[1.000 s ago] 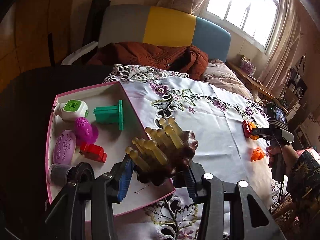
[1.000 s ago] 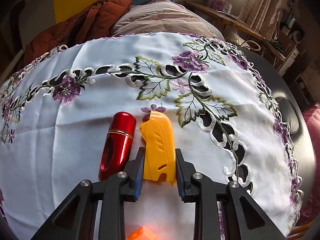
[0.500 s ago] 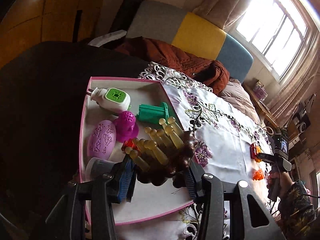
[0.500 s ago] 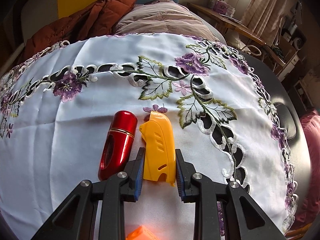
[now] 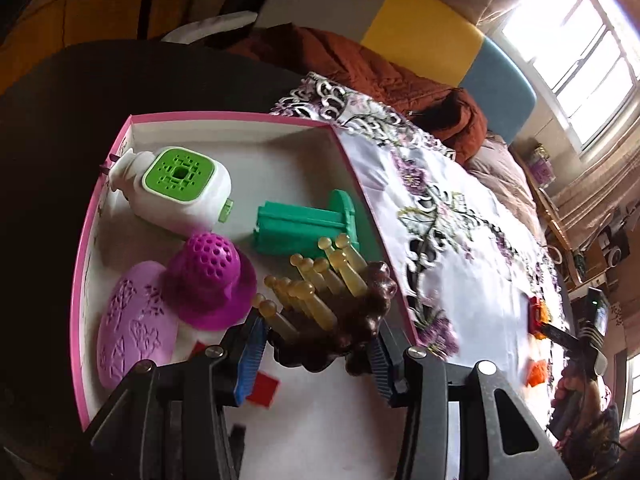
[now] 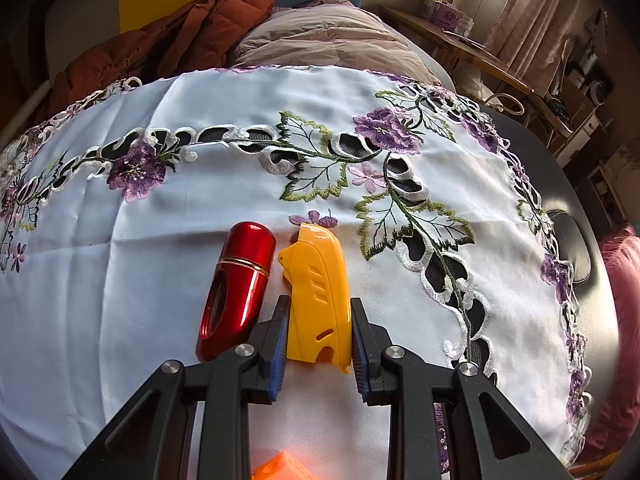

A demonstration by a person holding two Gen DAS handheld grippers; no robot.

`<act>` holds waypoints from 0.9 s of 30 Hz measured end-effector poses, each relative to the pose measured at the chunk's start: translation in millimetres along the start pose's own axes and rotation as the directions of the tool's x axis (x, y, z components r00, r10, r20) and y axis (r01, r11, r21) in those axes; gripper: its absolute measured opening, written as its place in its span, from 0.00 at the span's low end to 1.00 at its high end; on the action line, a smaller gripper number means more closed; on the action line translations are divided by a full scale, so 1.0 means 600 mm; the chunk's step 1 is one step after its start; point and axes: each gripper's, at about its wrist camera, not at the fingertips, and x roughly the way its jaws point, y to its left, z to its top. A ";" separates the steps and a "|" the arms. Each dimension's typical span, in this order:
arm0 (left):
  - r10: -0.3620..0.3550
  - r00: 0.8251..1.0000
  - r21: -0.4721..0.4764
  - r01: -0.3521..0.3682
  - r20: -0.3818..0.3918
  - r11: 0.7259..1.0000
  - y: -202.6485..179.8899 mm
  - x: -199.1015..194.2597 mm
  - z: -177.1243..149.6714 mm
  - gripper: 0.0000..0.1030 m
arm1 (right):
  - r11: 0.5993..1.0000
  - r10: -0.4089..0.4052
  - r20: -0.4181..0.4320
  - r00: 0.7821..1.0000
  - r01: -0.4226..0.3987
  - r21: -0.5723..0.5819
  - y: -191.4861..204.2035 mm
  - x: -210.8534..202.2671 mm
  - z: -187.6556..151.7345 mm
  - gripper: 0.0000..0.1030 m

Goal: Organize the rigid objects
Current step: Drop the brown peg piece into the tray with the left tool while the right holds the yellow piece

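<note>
A pink-rimmed white box (image 5: 120, 184) is sitting at the left end of a table covered by an embroidered floral tablecloth (image 5: 472, 248); every place here is given relative to that box.

Inside the box, from left to right, are lying a lilac oval soap-like piece (image 5: 132, 332), a white device with a green perforated top (image 5: 176, 192), a purple perforated cap shaped like a hat (image 5: 212, 280), a green plastic bracket (image 5: 304, 224), and a small red block (image 5: 266, 388) on the near floor.

The left gripper (image 5: 316, 344) is hovering over the near right part of the box. Its jaws are partly closed and pressing on a dark brown knobbly massager with amber pegs (image 5: 336, 300), which is hanging above the box floor, close to the right wall.

To do this placing well, the massager should probably go down onto the bare white floor near the red block, clear of the purple cap and green bracket. The pegs look likely to snag neighbours, so lowering straight and releasing only once it rests seems wise.

Well to the right of the box, on the cloth, the right gripper (image 6: 318, 332) is closed firmly on the near end of a yellow plastic casing (image 6: 316, 292) that appears to be resting on the cloth. A red metallic tube (image 6: 240, 284) is lying just beside it, on the side nearer the box. An orange block (image 6: 280, 468) is showing at the bottom edge.
</note>
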 end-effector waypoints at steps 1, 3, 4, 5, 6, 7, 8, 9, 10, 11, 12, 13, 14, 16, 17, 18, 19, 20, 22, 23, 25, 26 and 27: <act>0.022 1.000 0.012 -0.022 0.004 1.000 -0.001 0.007 0.005 0.46 | 1.000 -0.001 0.001 1.000 0.001 -0.002 0.000 0.000 0.000 0.27; 0.062 0.998 0.033 -0.063 0.015 0.997 -0.004 0.016 0.014 0.47 | 1.000 -0.002 0.002 1.000 0.002 -0.006 0.001 0.000 0.001 0.27; 0.060 0.998 0.035 -0.060 0.017 0.998 -0.003 0.020 0.020 0.48 | 1.000 -0.002 0.002 1.000 0.002 -0.006 0.001 0.000 0.001 0.27; 0.055 0.998 0.034 -0.056 0.020 0.998 -0.004 0.020 0.024 0.49 | 1.000 -0.002 0.002 1.000 0.002 -0.007 0.001 0.000 0.001 0.27; 0.056 0.998 0.035 -0.056 0.019 0.998 -0.004 0.018 0.026 0.50 | 1.000 -0.002 0.002 1.000 0.002 -0.006 0.001 0.000 0.001 0.27; 0.052 0.998 0.035 -0.053 0.017 0.998 -0.006 0.015 0.027 0.51 | 1.000 -0.002 0.002 1.000 0.002 -0.006 0.001 0.000 0.001 0.27; 0.044 0.999 0.041 -0.045 0.022 0.998 -0.009 0.010 0.027 0.56 | 1.000 -0.002 0.002 1.000 0.002 -0.006 0.001 0.000 0.000 0.27; 0.042 0.999 0.048 -0.043 0.029 0.998 -0.010 0.006 0.026 0.58 | 1.000 -0.003 0.003 1.000 0.003 -0.008 0.001 0.000 0.001 0.27; 0.044 0.998 0.057 -0.046 0.037 0.997 -0.012 -0.001 0.022 0.60 | 1.000 -0.005 0.003 1.000 0.005 -0.009 0.002 0.000 0.001 0.27; 0.045 0.998 0.065 -0.048 0.045 0.997 -0.015 -0.007 0.018 0.60 | 1.000 -0.005 0.004 1.000 0.005 -0.010 0.002 0.000 0.001 0.27; 0.046 0.998 0.071 -0.050 0.053 0.996 -0.017 -0.014 0.015 0.60 | 1.000 -0.005 0.004 1.000 0.006 -0.010 0.002 -0.001 0.000 0.27; 0.053 0.997 0.075 -0.057 0.064 0.996 -0.018 -0.022 0.009 0.60 | 1.000 -0.005 0.004 1.000 0.005 -0.010 0.002 -0.001 0.000 0.27; 0.062 0.995 0.077 -0.068 0.075 0.995 -0.019 -0.031 0.003 0.60 | 1.000 -0.005 0.004 1.000 0.005 -0.010 0.002 -0.001 0.000 0.27; 0.088 0.991 0.081 -0.096 0.103 0.992 -0.021 -0.050 -0.014 0.60 | 1.000 -0.006 0.004 1.000 0.006 -0.010 0.002 -0.001 0.000 0.27; 0.104 0.988 0.084 -0.114 0.116 0.990 -0.022 -0.060 -0.023 0.60 | 1.000 -0.005 0.004 1.000 0.005 -0.009 0.002 -0.001 0.000 0.27; 0.121 0.984 0.090 -0.133 0.129 0.987 -0.022 -0.069 -0.032 0.60 | 1.000 -0.006 0.004 1.000 0.006 -0.010 0.002 -0.001 0.000 0.27; 0.134 0.981 0.098 -0.148 0.140 0.984 -0.024 -0.078 -0.041 0.60 | 1.000 -0.006 0.004 1.000 0.006 -0.010 0.002 -0.001 0.000 0.27; 0.145 0.978 0.102 -0.161 0.150 0.982 -0.025 -0.086 -0.050 0.60 | 1.000 -0.006 0.004 1.000 0.006 -0.010 0.002 -0.001 0.000 0.27; 0.164 0.973 0.106 -0.183 0.164 0.977 -0.026 -0.102 -0.064 0.60 | 1.000 -0.005 0.004 1.000 0.005 -0.011 0.002 -0.001 -0.001 0.27; 0.173 0.970 0.108 -0.193 0.172 0.975 -0.026 -0.110 -0.070 0.60 | 1.000 -0.005 0.005 1.000 0.005 -0.009 0.001 -0.002 -0.001 0.27; 0.185 0.965 0.109 -0.208 0.188 0.972 -0.026 -0.122 -0.079 0.60 | 1.000 -0.005 0.005 1.000 0.005 -0.008 0.001 -0.003 -0.002 0.27; 0.190 0.962 0.112 -0.214 0.195 0.970 -0.026 -0.128 -0.083 0.60 | 1.000 -0.006 0.006 1.000 0.006 -0.010 0.001 -0.003 -0.002 0.27; 0.197 0.960 0.112 -0.222 0.200 0.968 -0.026 -0.132 -0.086 0.60 | 1.000 -0.006 0.006 1.000 0.006 -0.011 0.001 -0.003 -0.002 0.27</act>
